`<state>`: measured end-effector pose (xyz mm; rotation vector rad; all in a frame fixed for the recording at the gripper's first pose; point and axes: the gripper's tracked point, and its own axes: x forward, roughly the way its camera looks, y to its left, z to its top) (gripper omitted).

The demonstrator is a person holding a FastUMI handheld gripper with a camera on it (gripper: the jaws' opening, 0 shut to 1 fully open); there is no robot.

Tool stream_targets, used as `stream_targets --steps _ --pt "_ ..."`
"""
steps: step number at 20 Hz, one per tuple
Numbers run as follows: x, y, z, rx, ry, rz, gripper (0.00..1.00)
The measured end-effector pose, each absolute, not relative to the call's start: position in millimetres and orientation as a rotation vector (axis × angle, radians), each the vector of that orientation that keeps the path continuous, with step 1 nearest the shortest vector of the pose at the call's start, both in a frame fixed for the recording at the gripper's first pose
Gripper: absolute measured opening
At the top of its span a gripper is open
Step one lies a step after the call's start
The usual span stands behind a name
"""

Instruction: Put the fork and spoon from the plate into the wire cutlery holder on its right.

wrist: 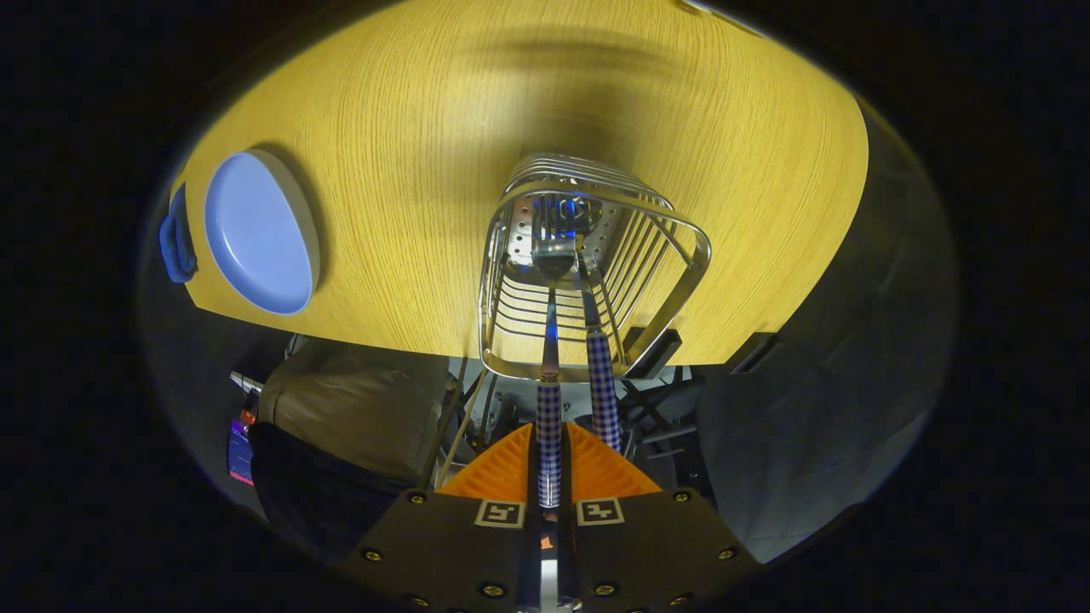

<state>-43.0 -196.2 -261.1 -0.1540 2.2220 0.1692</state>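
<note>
We are looking down along the gripper (549,477) onto a wooden table (409,128). Its two fingers (502,472) are pressing from both sides on the checked handle of one utensil, the spoon (549,426), so the gripper is clenched on it. The handle is running straight forward between the fingers, and its metal end is reaching down into the wire cutlery holder (681,230), just ahead of the fingertips. We are seeing a rounded metal head near the perforated bottom of the holder, so we are taking it for the spoon, but we cannot tell this with full certainty.

A second utensil with the same checked handle, the fork (601,383), is standing just beside the held one, on its right side. It is leaning inside the holder, and its handle is sticking out over the holder's near rim toward the fingers. Whether it is touching the right finger, we cannot tell.

The holder is standing on the table near its front edge. The blue plate (255,230) is lying well apart from it, to the left, also close to the table's edge. Just beside the plate, a blue cloth (174,243) is hanging at the table's border.
</note>
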Motion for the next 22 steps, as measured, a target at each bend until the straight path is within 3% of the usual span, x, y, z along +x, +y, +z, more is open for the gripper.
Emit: stream_targets --steps 4,8,10,11,13,14,15,16,22 --pt "-41 -199 -264 -0.166 2.224 0.164 0.08" --pt "-44 -200 -268 -0.159 2.184 0.166 0.16" --pt "-38 -201 -255 -0.166 2.152 0.171 0.35" --pt "-38 -199 -251 -0.160 2.127 0.177 0.37" --pt "-37 -191 -242 -0.143 2.056 0.203 0.56" --pt "-39 -189 -240 -0.153 2.010 0.216 0.80" --pt "-41 -193 -237 -0.200 1.965 0.212 0.93" --pt "-41 -195 -229 -0.243 1.920 0.198 0.99" --pt "-65 -167 -206 -0.183 1.582 0.181 0.99"
